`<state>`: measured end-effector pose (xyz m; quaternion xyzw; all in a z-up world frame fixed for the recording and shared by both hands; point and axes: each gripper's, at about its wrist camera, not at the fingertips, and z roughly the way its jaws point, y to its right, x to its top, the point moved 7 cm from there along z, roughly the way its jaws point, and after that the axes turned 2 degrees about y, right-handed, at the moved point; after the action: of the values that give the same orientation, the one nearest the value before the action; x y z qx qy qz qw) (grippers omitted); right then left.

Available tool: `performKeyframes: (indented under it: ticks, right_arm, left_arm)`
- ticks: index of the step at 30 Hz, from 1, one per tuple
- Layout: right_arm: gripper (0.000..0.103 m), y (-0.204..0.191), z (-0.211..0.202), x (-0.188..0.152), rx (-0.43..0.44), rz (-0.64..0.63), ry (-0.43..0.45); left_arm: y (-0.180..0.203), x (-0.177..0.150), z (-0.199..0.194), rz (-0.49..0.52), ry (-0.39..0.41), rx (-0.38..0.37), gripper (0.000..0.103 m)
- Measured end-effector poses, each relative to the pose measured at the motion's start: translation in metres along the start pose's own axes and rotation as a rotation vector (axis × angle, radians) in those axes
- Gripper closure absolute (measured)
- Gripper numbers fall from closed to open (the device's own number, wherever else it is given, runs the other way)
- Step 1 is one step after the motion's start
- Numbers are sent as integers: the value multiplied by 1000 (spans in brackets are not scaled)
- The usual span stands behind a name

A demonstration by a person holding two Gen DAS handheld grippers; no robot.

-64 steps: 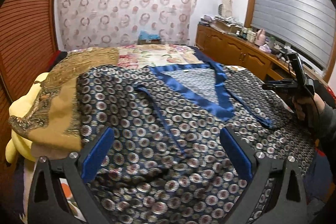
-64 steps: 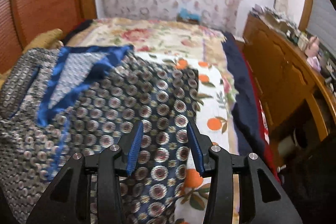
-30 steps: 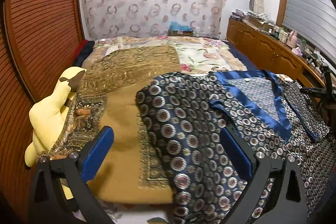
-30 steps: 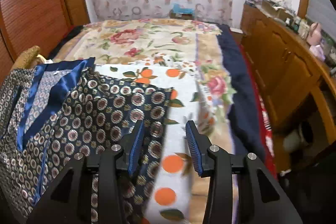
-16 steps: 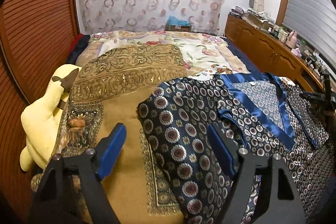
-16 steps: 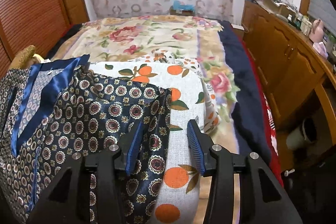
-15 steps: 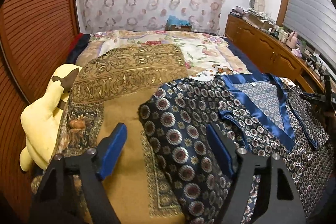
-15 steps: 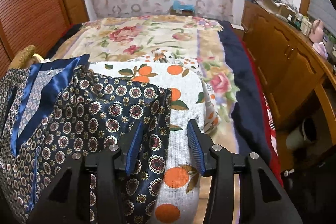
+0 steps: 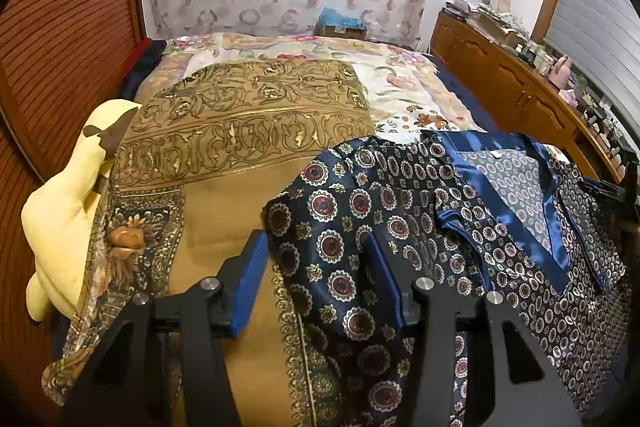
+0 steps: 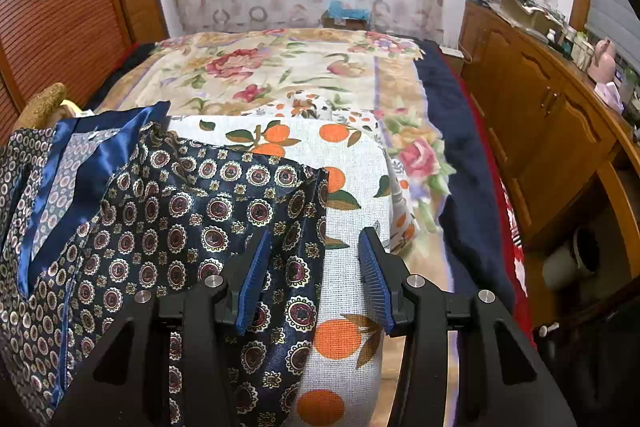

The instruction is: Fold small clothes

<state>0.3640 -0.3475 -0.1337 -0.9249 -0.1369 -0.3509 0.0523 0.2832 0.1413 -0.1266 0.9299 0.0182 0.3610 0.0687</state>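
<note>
Left claw [image 9: 318, 281] has just narrowed astride the silky medallion-print sleeve [image 9: 340, 227] (pads not pressing).

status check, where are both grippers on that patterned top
Left gripper closing over the patterned top's left sleeve edge, pads not pressing. Right gripper open over its right sleeve edge. Yellow plush toy far left, nothing in the way.

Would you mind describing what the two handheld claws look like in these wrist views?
Both look alike. The left claw and the right claw each have two matte black angular plastic arms with triangular cut-outs and round silver bolt heads. Each finger carries a flat blue ribbed pad. No cables, markings or sleeves show.
</note>
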Motion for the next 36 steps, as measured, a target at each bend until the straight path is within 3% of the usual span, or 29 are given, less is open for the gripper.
performKeyframes:
  ticks: [2, 4, 5, 6, 7, 8, 10, 13, 19, 26, 30, 36]
  right_arm:
    - [56, -2, 1, 0, -2, -1, 0]
    - [56, -2, 1, 0, -1, 0, 0]
    - [56, -2, 1, 0, -1, 0, 0]
    - [56, -3, 1, 0, -2, -1, 0]
    - [57, -2, 1, 0, -2, -3, 0]
    - [64, -4, 1, 0, 7, -11, 0]
    - [91, -17, 0, 1, 60, -75, 1]
    - [101, -26, -2, 3, 48, -120, -7]
    - [103, -42, -44, 16, 64, -116, 116]
    - [103, -58, -127, 13, 119, -81, 260]
    - [103, -68, -171, -12, 130, -81, 307]
    - [103, -64, -211, -71, 139, -44, 298]
  left_arm:
    - [1, 0, 1, 5, -1, -1, 52]
    - [3, 2, 0, 13, 5, -8, 72]
    - [5, 2, -1, 23, 9, -17, 91]
    - [8, 3, -2, 29, 12, -27, 101]
    - [13, 4, -4, 43, 13, -41, 101]
    - [18, 5, -9, 60, 33, -40, 101]
    - [29, 9, -21, 84, 72, -52, 102]
    - [42, 16, -42, 97, 133, -69, 102]
    - [65, 16, -95, 121, 239, -114, 103]
    - [85, -19, -156, 150, 313, -156, 103]
    - [82, -53, -179, 146, 326, -145, 103]
    - [60, -109, -202, 103, 305, -117, 103]
